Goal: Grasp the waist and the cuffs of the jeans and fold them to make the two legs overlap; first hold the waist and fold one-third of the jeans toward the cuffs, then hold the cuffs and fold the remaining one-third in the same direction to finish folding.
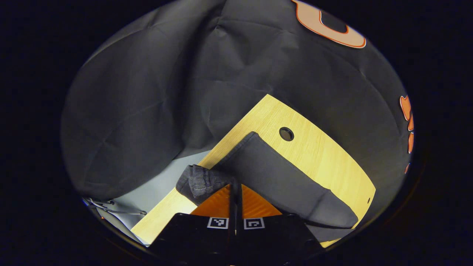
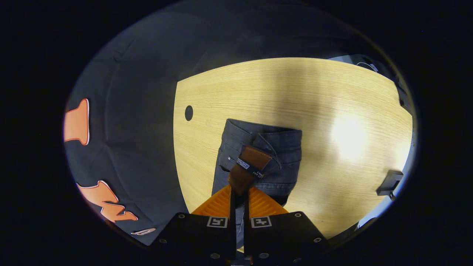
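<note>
1. Jeans lie on the wooden table. In the right gripper view we see the waist end, with waistband, pocket seams and a brown leather patch; in the left gripper view a long dark stretch of leg runs along the table toward the far corner.

2. Right gripper: its two fingers are drawn together on the waistband just at the leather patch, with fabric pinched between them. We read this as a firm grip on the waist.

3. Left gripper: its fingers are likewise closed, with a bunched cuff caught at the tips. The cuff hem stitching shows just left of the tips.

4. The leg in the left gripper view looks smooth and doubled, so we judge the two legs already overlap, or very nearly.

5. Step in hand, as we judge it: end of the leg-over-leg fold, going over to the first one-third fold from the waist.

6. Next move calls for the right gripper to lift the waist and carry it toward the cuffs, setting it down about a third of the way along. The cuff end should stay pinned or lie flat meanwhile.

7. Risk: the layers may slide apart if the waist is lifted too high. We cannot tell how much cloth each grip holds.
</note>
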Demonstrator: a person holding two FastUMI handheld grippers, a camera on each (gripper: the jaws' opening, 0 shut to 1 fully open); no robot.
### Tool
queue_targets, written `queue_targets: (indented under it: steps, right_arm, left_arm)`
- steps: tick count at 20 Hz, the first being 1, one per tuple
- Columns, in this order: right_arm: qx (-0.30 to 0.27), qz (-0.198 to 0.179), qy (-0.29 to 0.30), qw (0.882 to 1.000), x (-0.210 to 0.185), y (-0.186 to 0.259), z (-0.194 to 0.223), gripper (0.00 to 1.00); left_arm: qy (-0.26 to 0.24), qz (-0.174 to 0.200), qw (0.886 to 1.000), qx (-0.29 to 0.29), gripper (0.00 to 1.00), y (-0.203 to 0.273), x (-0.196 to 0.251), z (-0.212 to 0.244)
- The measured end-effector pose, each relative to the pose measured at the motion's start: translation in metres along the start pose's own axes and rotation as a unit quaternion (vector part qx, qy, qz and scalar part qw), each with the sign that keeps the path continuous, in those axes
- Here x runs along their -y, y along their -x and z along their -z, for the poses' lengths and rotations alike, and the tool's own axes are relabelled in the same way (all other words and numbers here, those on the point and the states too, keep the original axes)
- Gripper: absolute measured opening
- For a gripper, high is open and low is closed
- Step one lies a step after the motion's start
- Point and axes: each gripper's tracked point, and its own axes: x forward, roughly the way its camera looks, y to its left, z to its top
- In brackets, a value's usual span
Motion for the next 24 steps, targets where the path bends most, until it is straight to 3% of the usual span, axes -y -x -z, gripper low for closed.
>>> queue_targets:
  steps: [5,9,10,13,17,19,21,24]
  right_arm:
    - [-0.016,0.008,-0.018,1.0,-0.012,-0.028,-0.005,0.09]
    - [-0.023,0.001,-0.044,0.999,-0.018,-0.034,-0.009,0.11]
    - [-0.02,-0.013,-0.041,0.999,-0.025,-0.032,-0.01,0.15]
    - [0.018,-0.071,-0.033,0.997,-0.049,-0.019,-0.026,0.35]
    - [0.061,-0.061,0.019,0.996,-0.032,-0.001,-0.035,0.63]
    - [0.092,-0.039,0.059,0.993,-0.014,0.003,-0.041,0.81]
    - [0.112,-0.018,0.095,0.989,0.001,0.009,-0.045,0.93]
    - [0.123,0.012,0.15,0.981,0.021,0.009,-0.041,0.97]
  left_arm:
    - [-0.016,-0.025,1.0,0.0,0.01,-0.014,0.004,-0.002]
    - [-0.029,-0.005,0.999,0.025,0.04,0.007,0.01,-0.026]
    - [-0.028,0.009,0.999,0.036,0.08,0.011,0.021,-0.028]
    - [-0.048,0.022,0.996,0.071,0.44,0.021,0.043,-0.039]
    - [-0.088,0.042,0.987,0.127,0.96,0.051,0.063,-0.049]
    - [-0.114,0.05,0.978,0.169,0.98,0.074,0.071,-0.055]
    - [-0.128,0.068,0.967,0.209,0.99,0.1,0.083,-0.058]
    - [-0.154,0.078,0.944,0.282,0.99,0.142,0.093,-0.062]
